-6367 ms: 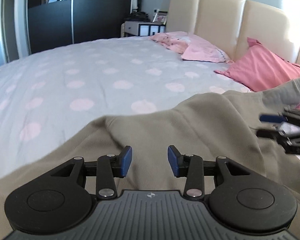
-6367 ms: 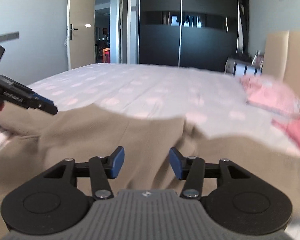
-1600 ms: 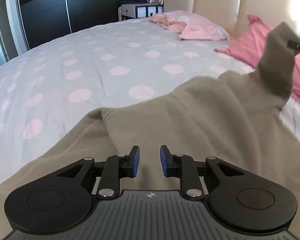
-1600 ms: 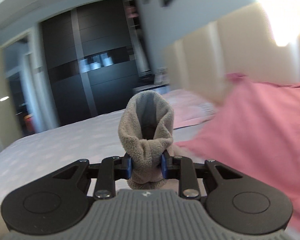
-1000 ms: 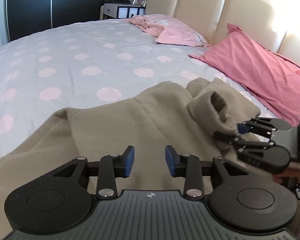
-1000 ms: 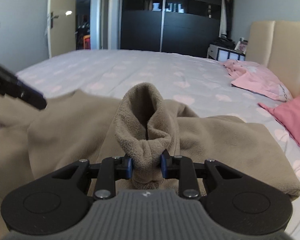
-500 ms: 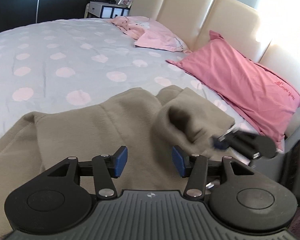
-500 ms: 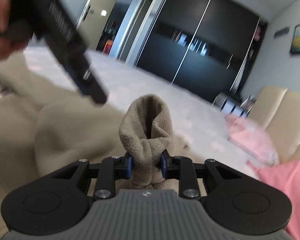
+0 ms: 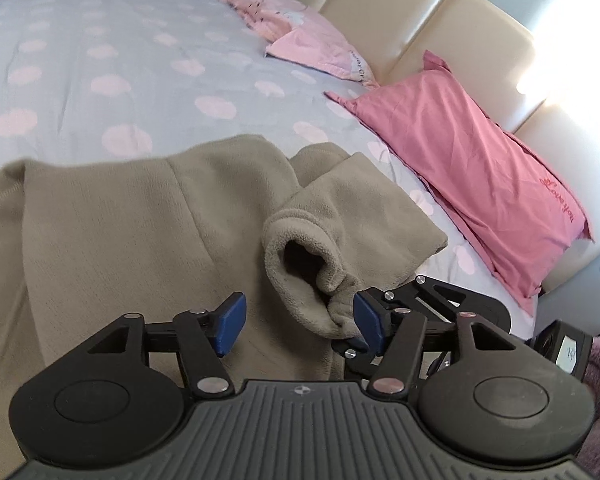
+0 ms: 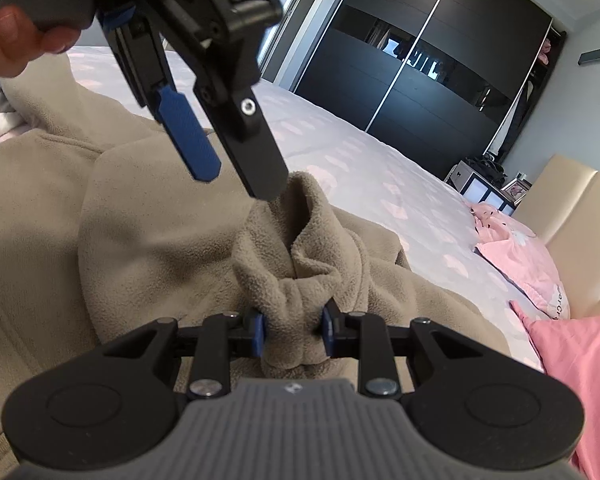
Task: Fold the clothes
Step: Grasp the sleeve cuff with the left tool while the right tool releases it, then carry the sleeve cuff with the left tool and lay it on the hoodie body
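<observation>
Sprawling across the near side of the bed point(image 9: 100, 60), the beige fleece top point(image 9: 120, 220) lies mostly flat on the polka-dot cover. Left gripper point(image 9: 298, 322) hangs over it with fingers spread wide, nothing between them; from the right wrist cam you can see it tilted down, tips near the sleeve. Sleeve cuff point(image 9: 300, 256) sits folded in over the body of the top, opening facing the left camera. Right gripper point(image 10: 292, 330) has that cuff bunched up and pinched tight between its blue pads. Further right, a pink pillow point(image 9: 480, 172) rests against the cream headboard point(image 9: 440, 28).
</observation>
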Motion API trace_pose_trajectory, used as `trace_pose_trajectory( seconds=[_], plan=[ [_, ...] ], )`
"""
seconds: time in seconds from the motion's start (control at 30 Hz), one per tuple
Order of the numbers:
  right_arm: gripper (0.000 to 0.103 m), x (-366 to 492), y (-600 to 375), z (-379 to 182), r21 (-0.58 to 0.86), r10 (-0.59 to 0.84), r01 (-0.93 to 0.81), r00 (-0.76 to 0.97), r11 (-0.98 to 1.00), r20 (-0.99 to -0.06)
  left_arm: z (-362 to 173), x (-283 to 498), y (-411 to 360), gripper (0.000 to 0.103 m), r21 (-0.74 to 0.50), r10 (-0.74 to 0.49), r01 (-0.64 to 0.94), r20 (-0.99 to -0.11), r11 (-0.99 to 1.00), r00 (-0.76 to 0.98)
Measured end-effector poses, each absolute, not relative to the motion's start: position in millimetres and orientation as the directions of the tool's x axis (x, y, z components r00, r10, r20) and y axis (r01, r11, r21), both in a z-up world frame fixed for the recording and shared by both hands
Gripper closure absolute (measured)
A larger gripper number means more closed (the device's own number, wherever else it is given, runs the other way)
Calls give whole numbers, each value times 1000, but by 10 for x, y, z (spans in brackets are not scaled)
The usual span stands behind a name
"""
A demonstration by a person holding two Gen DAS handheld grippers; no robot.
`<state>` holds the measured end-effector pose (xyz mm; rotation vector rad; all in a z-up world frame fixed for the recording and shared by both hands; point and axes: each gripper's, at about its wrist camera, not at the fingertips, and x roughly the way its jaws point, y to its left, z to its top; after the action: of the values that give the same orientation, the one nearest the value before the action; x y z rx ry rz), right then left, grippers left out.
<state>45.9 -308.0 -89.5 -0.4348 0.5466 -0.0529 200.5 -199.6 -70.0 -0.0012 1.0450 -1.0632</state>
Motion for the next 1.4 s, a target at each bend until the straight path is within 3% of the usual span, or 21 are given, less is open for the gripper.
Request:
trace_pose_trajectory(
  seconds=[0.23,0.47,0.73,0.93,1.1,1.17,1.23,1.33,1.4],
  plan=[
    [72,494,-3040,-950,-464,-175,-82,856,882,-486,-810,2046,-2064,43,-541,-731,653,-682,530,28],
    [56,354,-2865,-1066,-600,-138,-181,885,779,-445,-896,2067,-2143,43,-590,-740,613,-672,526,-11],
    [53,99,-2816,-1148,-609,-50,-302,870,734,-491,-1007,2133,-2167,43,-584,-718,590,-696,557,-12],
    [52,-2,-2813,-1183,-585,-34,-322,857,744,-514,-1081,2090,-2195,43,-493,-649,624,-761,606,30],
    [52,-83,-2759,-1173,-574,-26,-326,854,751,-519,-1217,2108,-2226,43,-491,-633,611,-774,621,21],
    [52,-113,-2750,-1175,-568,-22,-326,854,755,-519,-1267,2112,-2272,47,-493,-635,621,-773,609,9],
    [53,-127,-2762,-1167,-562,-17,-327,854,759,-520,-1288,2090,-2299,67,-490,-644,646,-765,585,3],
    [52,-151,-2762,-1177,-564,-9,-331,857,757,-515,-1250,2046,-2321,90,-469,-662,695,-749,545,13],
    [48,-181,-2761,-1166,-558,4,-333,861,760,-508,-1198,2016,-2316,94,-452,-674,721,-738,526,30]
  ],
)
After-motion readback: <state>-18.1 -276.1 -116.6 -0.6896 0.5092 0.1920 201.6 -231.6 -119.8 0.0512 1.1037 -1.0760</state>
